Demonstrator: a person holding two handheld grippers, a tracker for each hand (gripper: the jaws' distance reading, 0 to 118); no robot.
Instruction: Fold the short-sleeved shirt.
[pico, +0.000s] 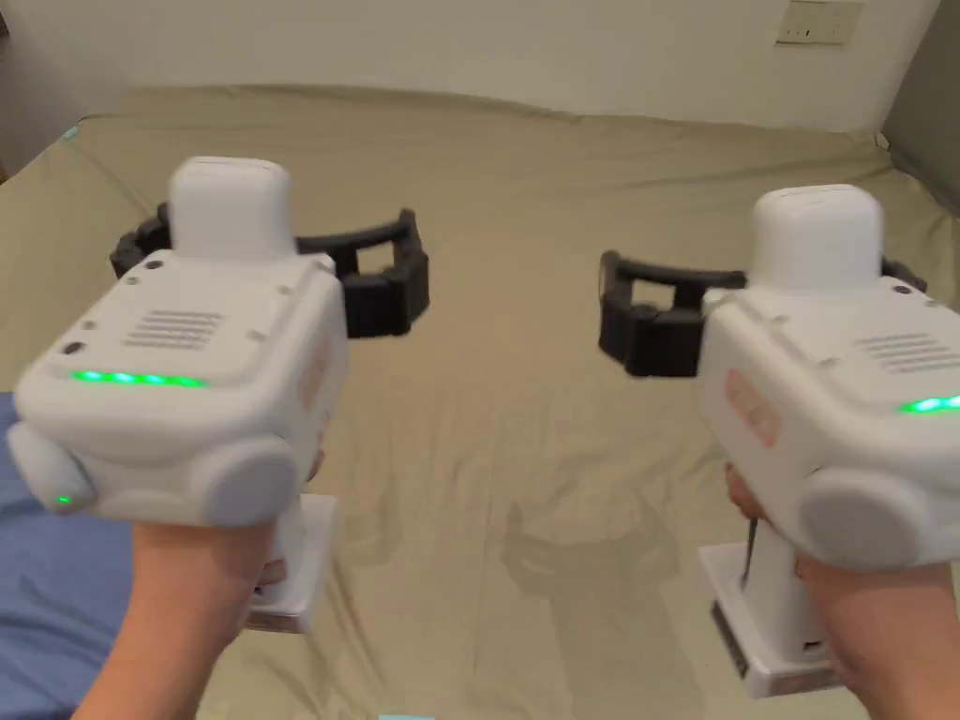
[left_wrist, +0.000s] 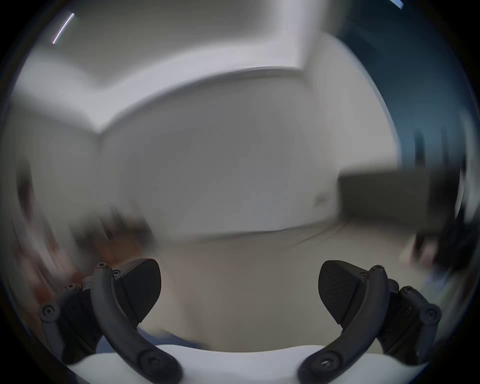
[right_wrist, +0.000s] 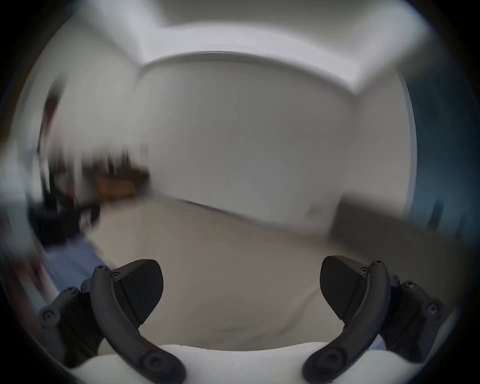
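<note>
The blue short-sleeved shirt (pico: 47, 572) lies on the bed at the lower left of the head view, mostly cut off by the frame and partly hidden behind my left hand. In the right gripper view the shirt (right_wrist: 72, 259) shows as a blurred blue patch at the left. My left gripper (pico: 272, 239) hovers above the sheet, up and to the right of the shirt, with its jaws wide apart. My right gripper (pico: 769, 281) hangs level with it farther right, also open. Nothing lies between the left gripper's (left_wrist: 239, 288) pads or the right gripper's (right_wrist: 241, 288) pads.
A beige sheet (pico: 525, 394) with shallow wrinkles covers the whole bed. A pale wall with a socket plate (pico: 818, 21) runs along the far edge. A grey panel (pico: 928, 112) stands at the far right corner. Both gripper views are motion-blurred.
</note>
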